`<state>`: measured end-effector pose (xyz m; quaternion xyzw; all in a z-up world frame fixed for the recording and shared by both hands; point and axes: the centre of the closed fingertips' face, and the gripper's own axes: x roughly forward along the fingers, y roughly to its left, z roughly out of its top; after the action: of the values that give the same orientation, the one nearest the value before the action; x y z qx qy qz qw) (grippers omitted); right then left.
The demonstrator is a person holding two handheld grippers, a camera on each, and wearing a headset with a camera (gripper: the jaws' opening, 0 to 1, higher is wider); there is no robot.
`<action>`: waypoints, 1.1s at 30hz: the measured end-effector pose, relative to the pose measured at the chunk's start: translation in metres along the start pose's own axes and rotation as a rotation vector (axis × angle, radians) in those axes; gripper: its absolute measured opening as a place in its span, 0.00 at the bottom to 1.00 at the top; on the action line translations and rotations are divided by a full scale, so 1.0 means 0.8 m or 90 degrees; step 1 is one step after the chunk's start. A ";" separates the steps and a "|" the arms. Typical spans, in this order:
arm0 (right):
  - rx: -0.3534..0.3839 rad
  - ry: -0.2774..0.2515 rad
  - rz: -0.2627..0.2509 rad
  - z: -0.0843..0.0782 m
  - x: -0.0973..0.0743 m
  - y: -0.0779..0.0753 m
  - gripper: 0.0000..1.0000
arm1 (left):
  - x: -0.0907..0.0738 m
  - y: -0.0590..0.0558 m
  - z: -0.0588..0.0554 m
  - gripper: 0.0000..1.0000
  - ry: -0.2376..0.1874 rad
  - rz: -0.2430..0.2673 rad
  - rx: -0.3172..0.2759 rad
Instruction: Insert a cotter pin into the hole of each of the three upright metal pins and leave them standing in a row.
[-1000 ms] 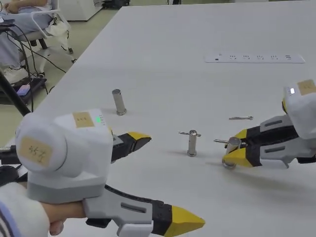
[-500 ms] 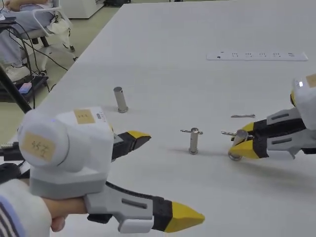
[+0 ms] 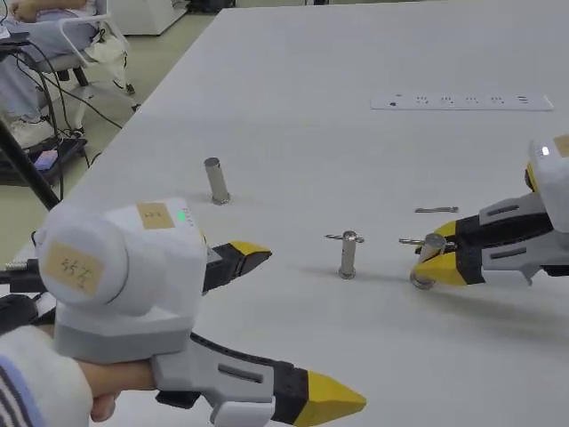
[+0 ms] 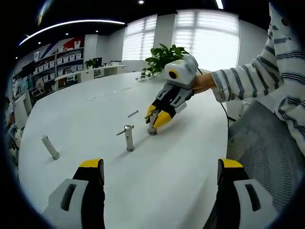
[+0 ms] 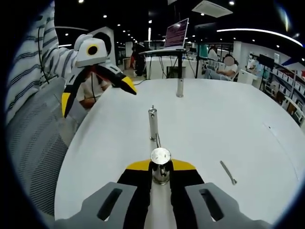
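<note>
The right claw (image 3: 437, 255) is clamped on a pin (image 5: 160, 156) that carries its cotter (image 3: 407, 241). The pin's base is on the bench (image 3: 293, 107), near the middle pin (image 3: 348, 255), which is also fitted. The left claw (image 4: 160, 164) hangs wide, holding nothing. The far pin (image 3: 213, 181) is bare, and a loose cotter (image 3: 436, 210) lies flat. Risk: the held pin looks slightly tilted (hard to be sure), so letting go abruptly could topple it or drag its cotter out.
</note>
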<state>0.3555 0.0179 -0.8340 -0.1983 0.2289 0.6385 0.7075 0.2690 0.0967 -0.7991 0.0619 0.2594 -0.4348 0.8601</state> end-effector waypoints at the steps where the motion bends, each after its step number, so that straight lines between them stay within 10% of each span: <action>1: 0.002 0.000 -0.001 0.000 0.000 0.000 0.15 | 0.000 0.000 0.000 0.99 0.000 -0.001 0.001; 22: 0.103 -0.099 -0.079 0.031 -0.066 0.028 0.50 | 0.000 0.007 -0.005 0.99 0.014 0.012 -0.011; 33: 0.154 -0.079 -0.113 0.014 -0.097 0.065 0.77 | -0.006 0.012 -0.009 0.99 0.007 0.020 -0.034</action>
<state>0.2983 -0.0329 -0.7796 -0.0911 0.2417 0.5524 0.7925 0.2713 0.1089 -0.8041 0.0451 0.2751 -0.4137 0.8667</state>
